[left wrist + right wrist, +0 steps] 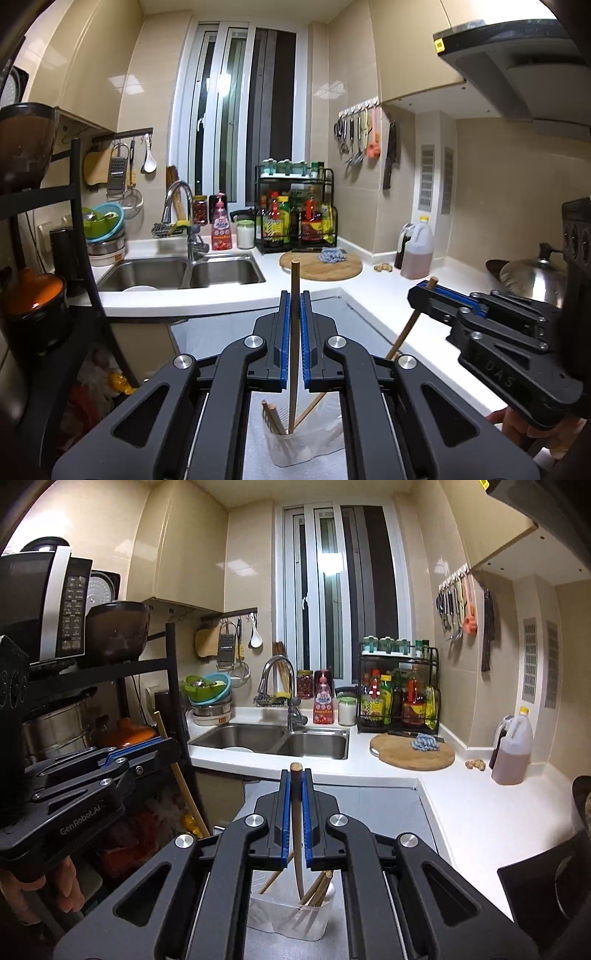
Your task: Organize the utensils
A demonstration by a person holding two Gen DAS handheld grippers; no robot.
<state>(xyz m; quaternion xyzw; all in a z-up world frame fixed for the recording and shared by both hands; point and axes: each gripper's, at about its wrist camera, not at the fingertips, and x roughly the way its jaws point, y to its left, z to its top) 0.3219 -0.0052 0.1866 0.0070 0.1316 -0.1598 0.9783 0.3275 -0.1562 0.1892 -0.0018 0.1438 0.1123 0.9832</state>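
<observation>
I have both grippers pinching wooden utensils: left gripper (294, 295) a straight stick (294, 332), right gripper (295, 775) a curved handle (297, 834). Both ends seem to sit in the clear cup (290, 919) below my fingers, so probably only the release is left.

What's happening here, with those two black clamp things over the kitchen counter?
A person is sorting utensils with a handheld gripper in each hand. The left gripper has its jaws shut on a thin wooden stick, and the right gripper is shut on a darker wooden-handled utensil. The lower ends of both reach down into a clear plastic container below, which also has other wooden utensils in it.
</observation>
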